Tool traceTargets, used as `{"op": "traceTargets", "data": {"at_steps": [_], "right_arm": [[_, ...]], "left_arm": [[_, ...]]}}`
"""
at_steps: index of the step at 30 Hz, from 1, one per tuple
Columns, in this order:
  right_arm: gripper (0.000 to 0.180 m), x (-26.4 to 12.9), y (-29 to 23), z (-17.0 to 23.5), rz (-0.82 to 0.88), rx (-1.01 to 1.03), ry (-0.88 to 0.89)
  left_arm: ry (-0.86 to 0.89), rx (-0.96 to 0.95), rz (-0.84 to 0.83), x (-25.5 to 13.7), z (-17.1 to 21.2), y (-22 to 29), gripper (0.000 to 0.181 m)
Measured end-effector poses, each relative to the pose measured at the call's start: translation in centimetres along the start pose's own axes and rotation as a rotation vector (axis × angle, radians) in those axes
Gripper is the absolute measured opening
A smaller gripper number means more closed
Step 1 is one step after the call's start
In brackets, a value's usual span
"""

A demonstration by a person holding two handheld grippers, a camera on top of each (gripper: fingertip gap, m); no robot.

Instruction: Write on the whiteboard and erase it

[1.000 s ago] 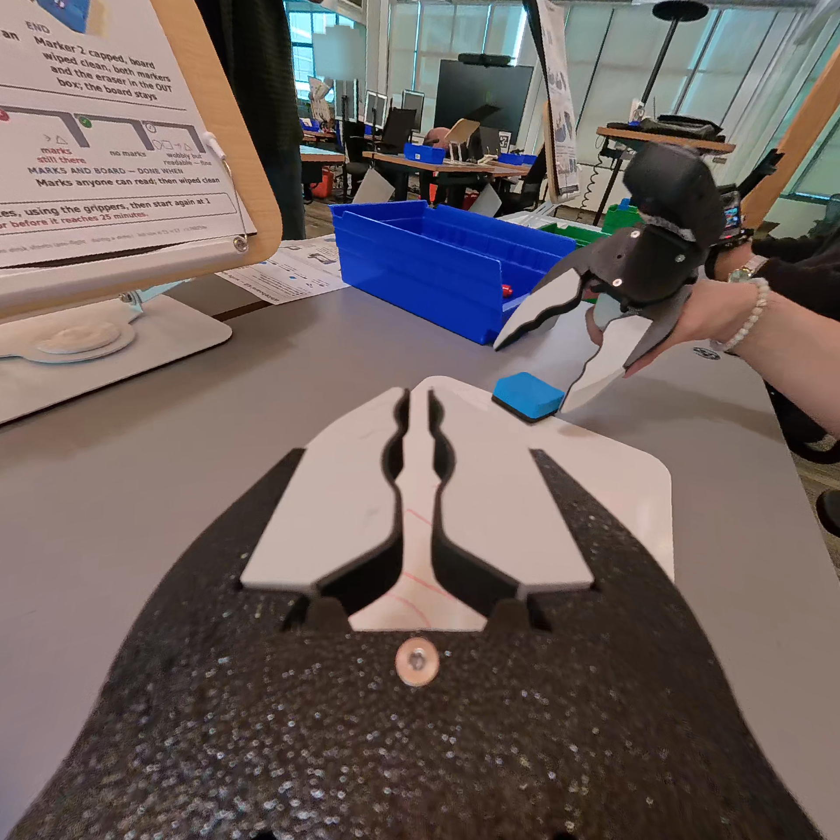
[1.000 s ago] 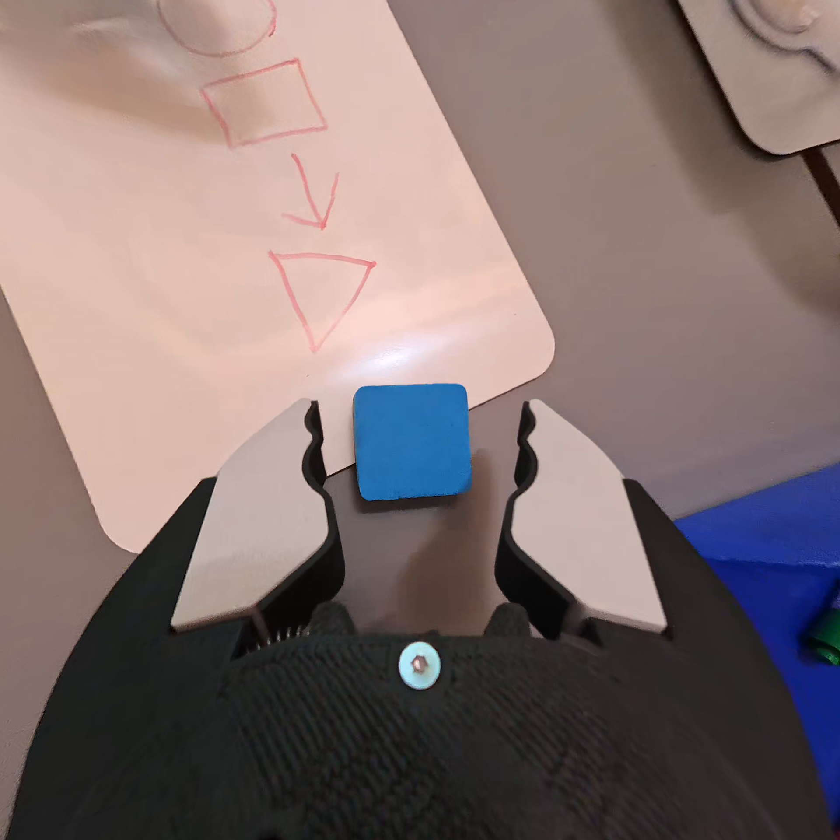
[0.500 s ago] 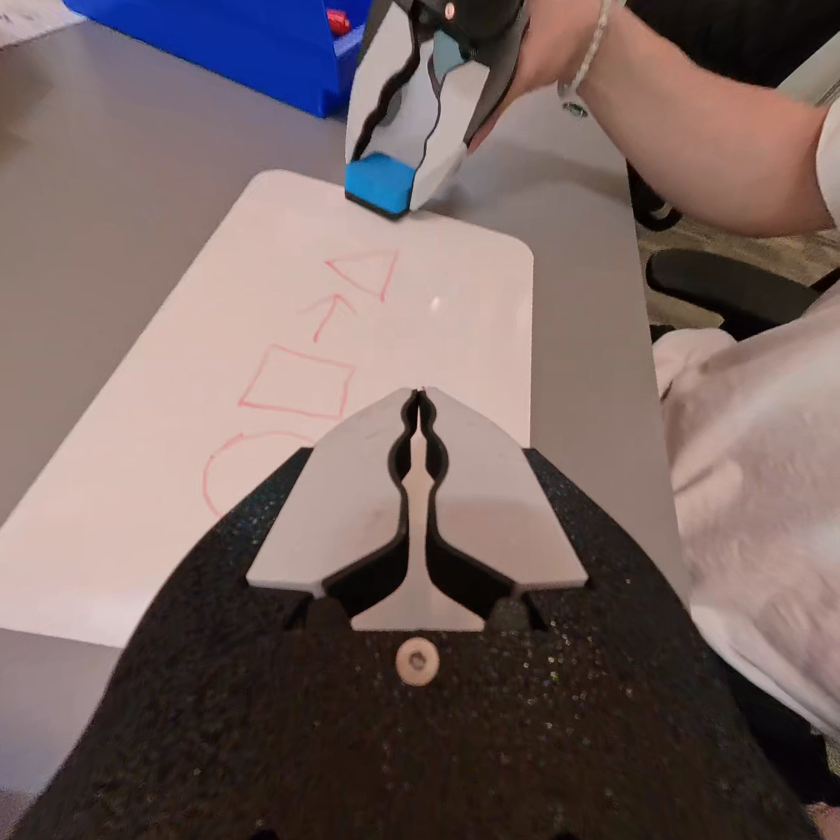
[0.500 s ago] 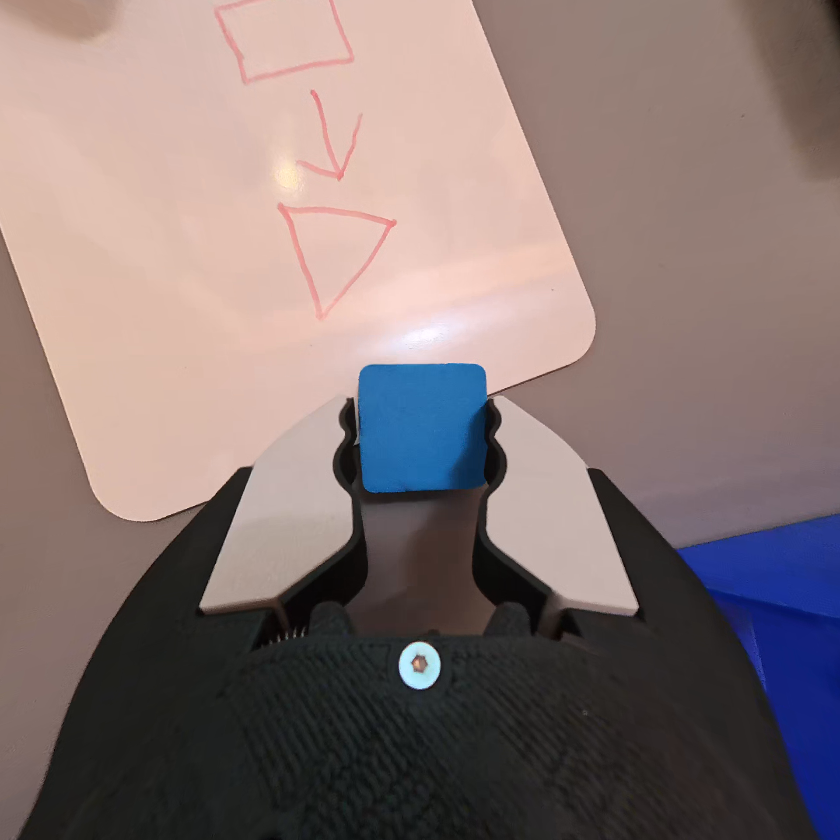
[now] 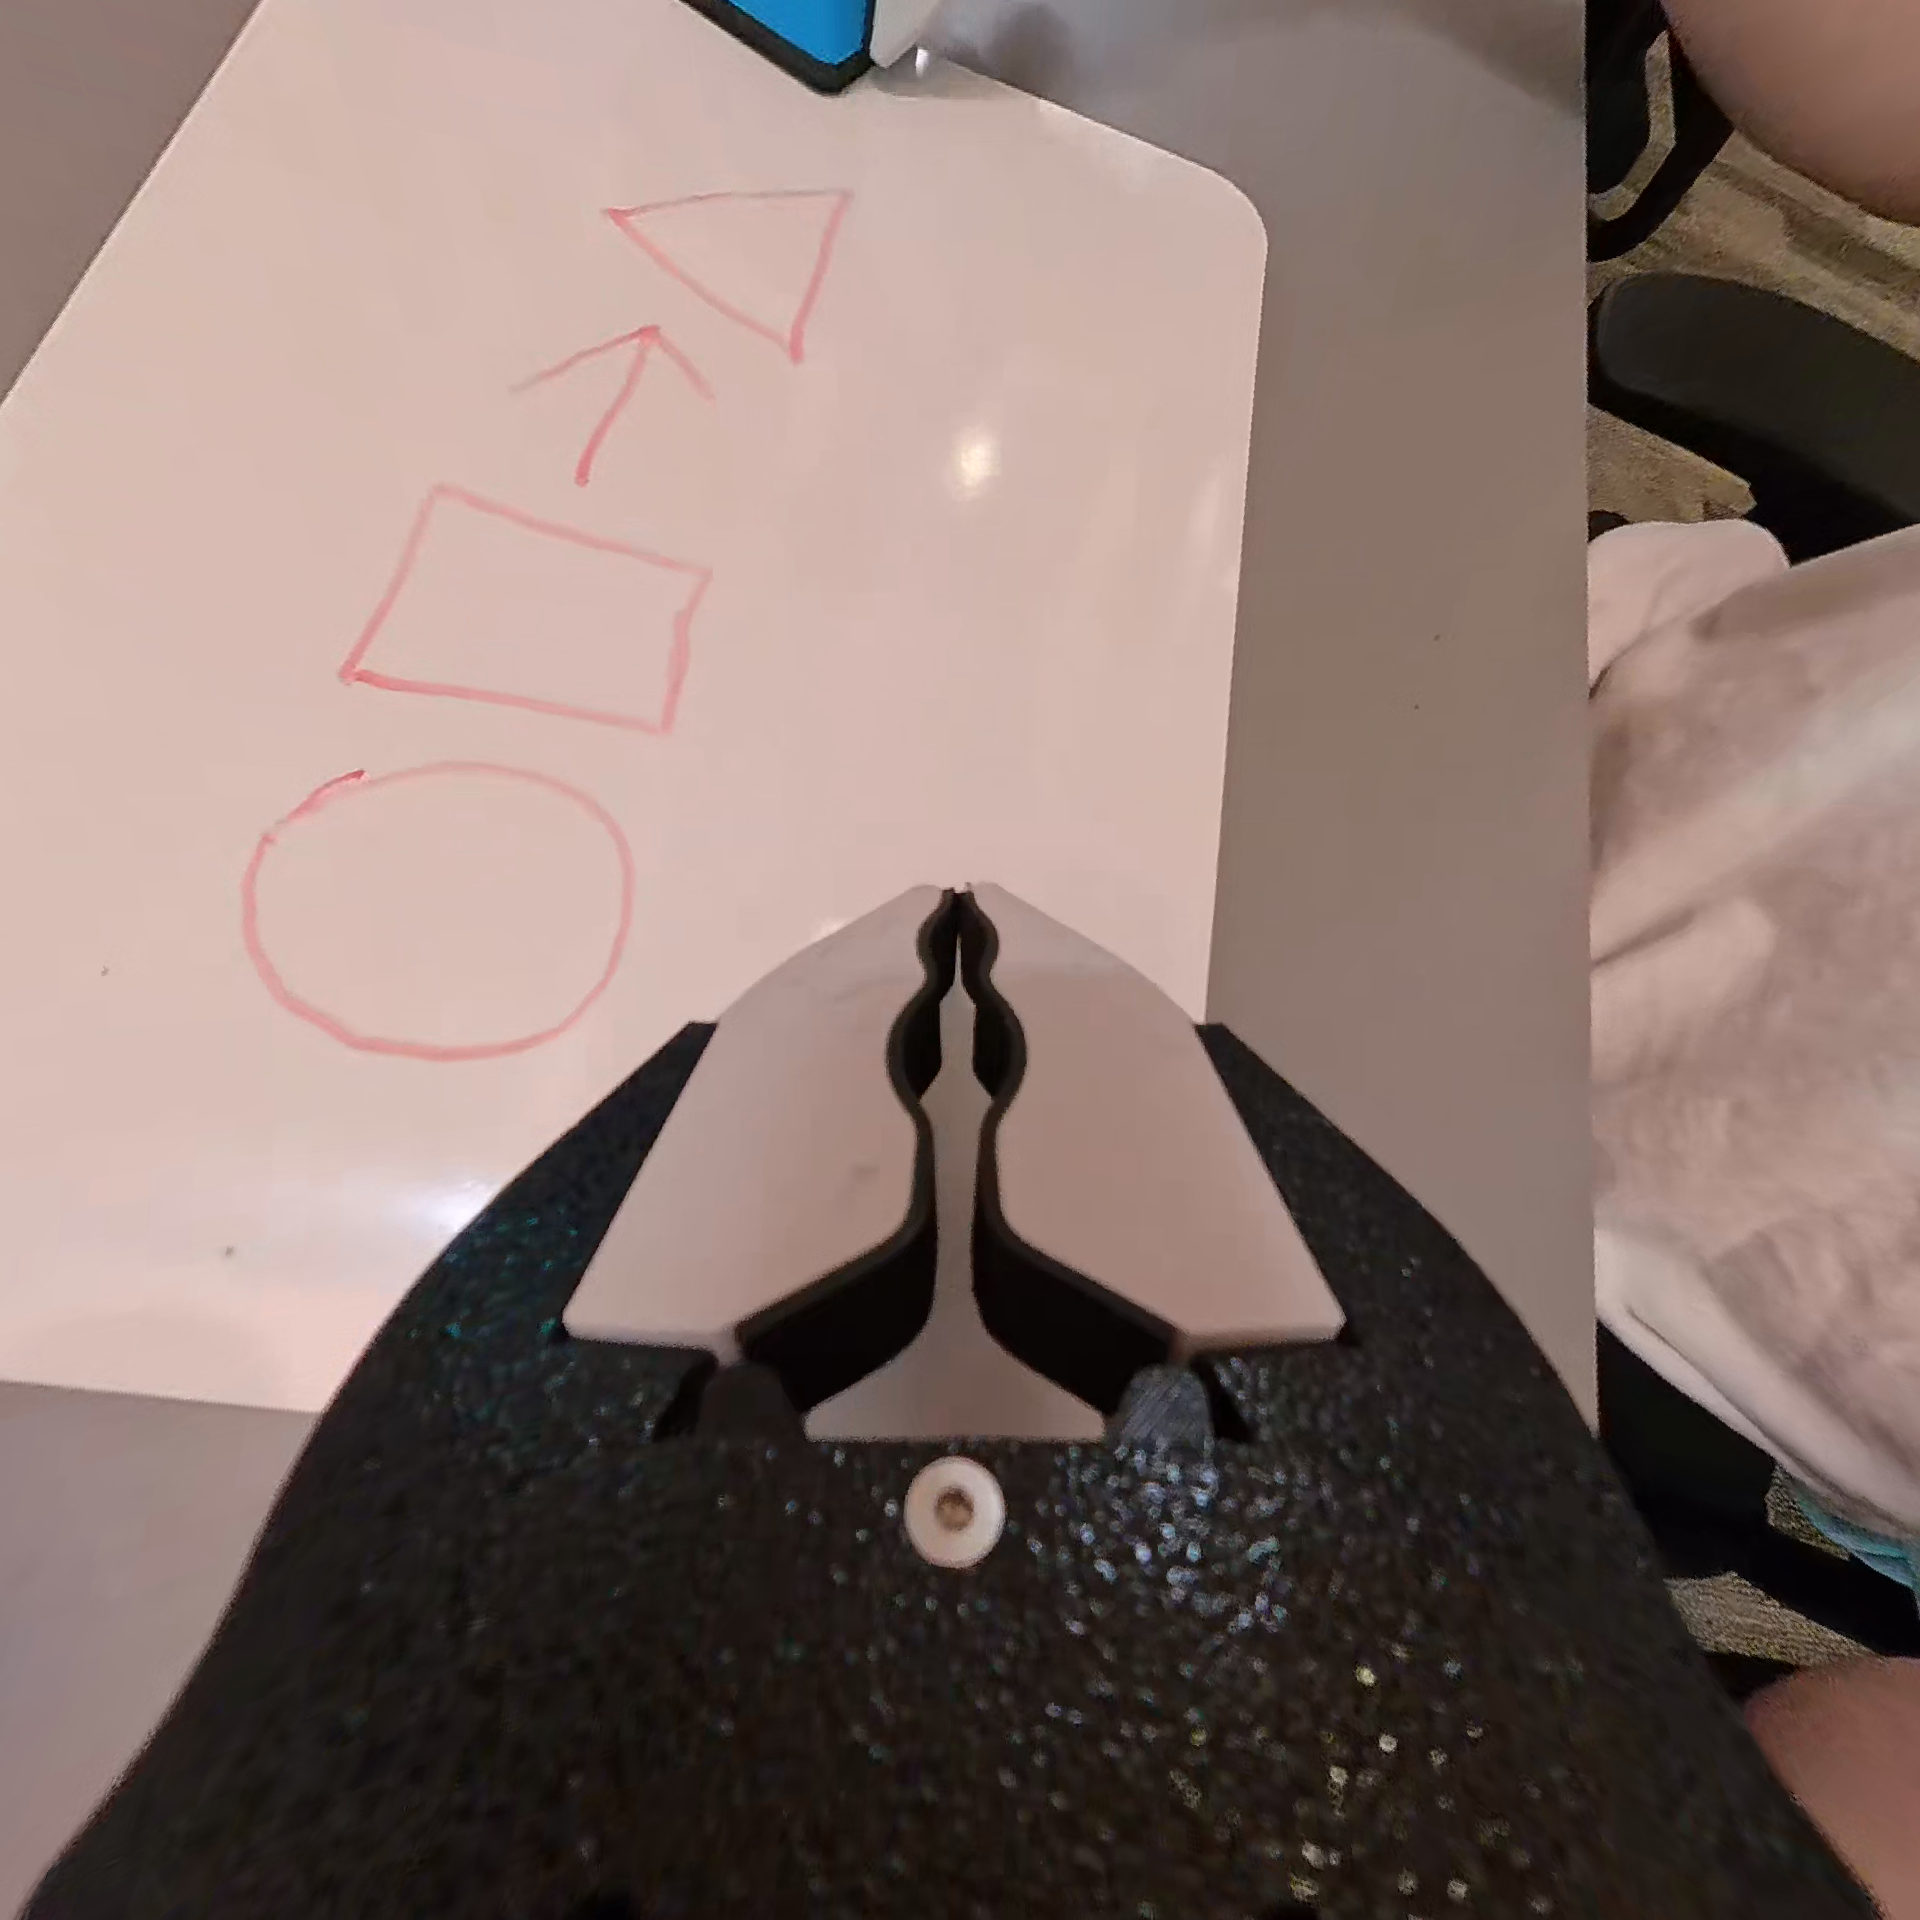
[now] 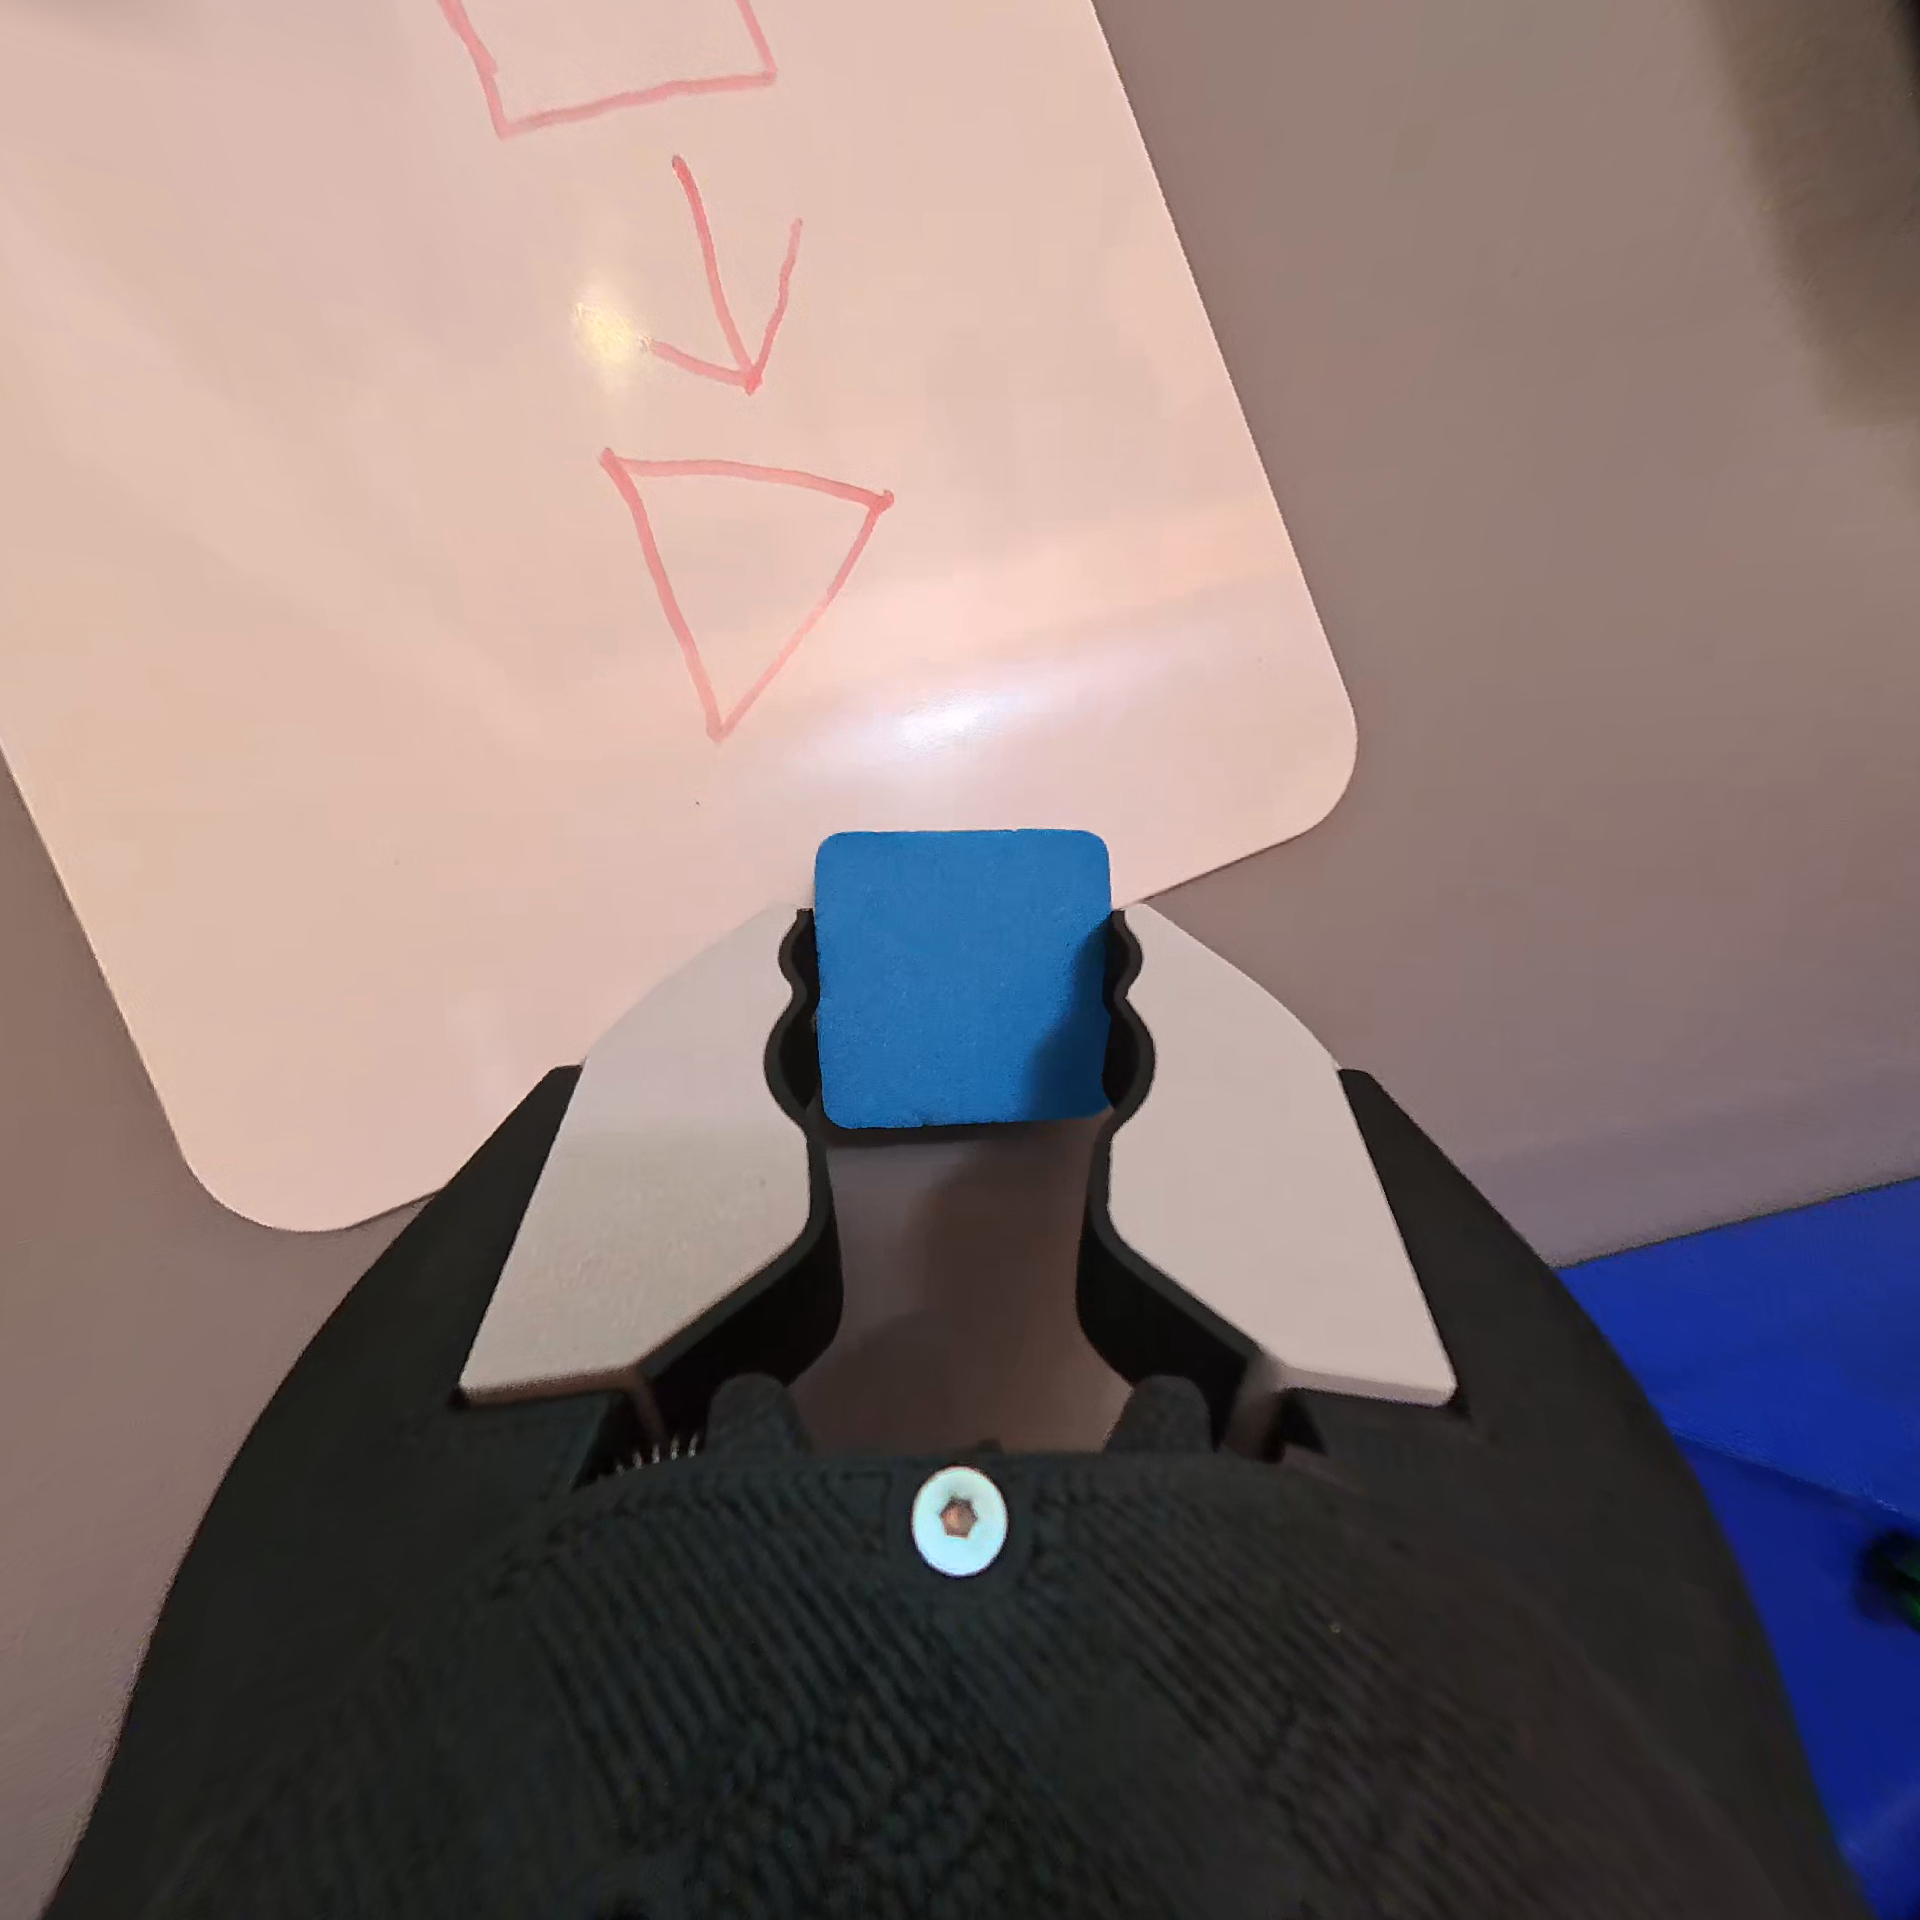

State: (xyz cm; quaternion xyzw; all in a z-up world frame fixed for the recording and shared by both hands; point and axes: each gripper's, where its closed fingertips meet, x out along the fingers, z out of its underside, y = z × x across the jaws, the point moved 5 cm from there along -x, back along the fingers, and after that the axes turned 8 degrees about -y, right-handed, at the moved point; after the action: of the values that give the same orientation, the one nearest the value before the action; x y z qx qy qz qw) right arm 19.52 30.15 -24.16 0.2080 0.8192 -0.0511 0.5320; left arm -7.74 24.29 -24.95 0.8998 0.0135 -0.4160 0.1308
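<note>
A white whiteboard (image 5: 935, 623) lies flat on the grey table, with a red circle (image 5: 436, 909), square (image 5: 530, 613), arrow and triangle (image 5: 748, 260) drawn on it. My left gripper (image 5: 958, 891) is shut and empty over the board's near right part. My right gripper (image 6: 961, 914) is shut on the blue square eraser (image 6: 961, 977) at the board's edge (image 6: 1195, 810), just short of the triangle (image 6: 738, 582). The eraser also shows at the top of the left wrist view (image 5: 805, 36).
A blue bin (image 6: 1766, 1382) stands on the table at the right gripper's lower right. The grey table (image 5: 1403, 727) ends at the right, where a person's pale clothing (image 5: 1745, 935) and a dark chair (image 5: 1766, 364) are. Left tips to right tips: about 25 cm.
My right gripper closed on the blue eraser, which lay loose between the open fingers a second ago. My left gripper swung down and back over the whiteboard, staying shut.
</note>
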Motion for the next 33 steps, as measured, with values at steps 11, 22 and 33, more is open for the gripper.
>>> {"op": "traceTargets", "data": {"at_steps": [11,22,33], "right_arm": [[0.053,1.9,-2.3,-4.5,-0.076,-0.105,0.070],[0.053,3.3,-5.6,-8.0,-0.141,-0.304,0.136],[0.053,4.0,-6.6,-9.6,-0.174,-0.361,0.169]], "left_arm": [[-0.063,0.059,-0.065,0.4,0.1,0.3,0.000],[-0.083,0.083,-0.097,0.5,0.1,0.2,0.000],[-0.084,0.103,-0.111,0.6,0.1,0.3,0.000]]}}
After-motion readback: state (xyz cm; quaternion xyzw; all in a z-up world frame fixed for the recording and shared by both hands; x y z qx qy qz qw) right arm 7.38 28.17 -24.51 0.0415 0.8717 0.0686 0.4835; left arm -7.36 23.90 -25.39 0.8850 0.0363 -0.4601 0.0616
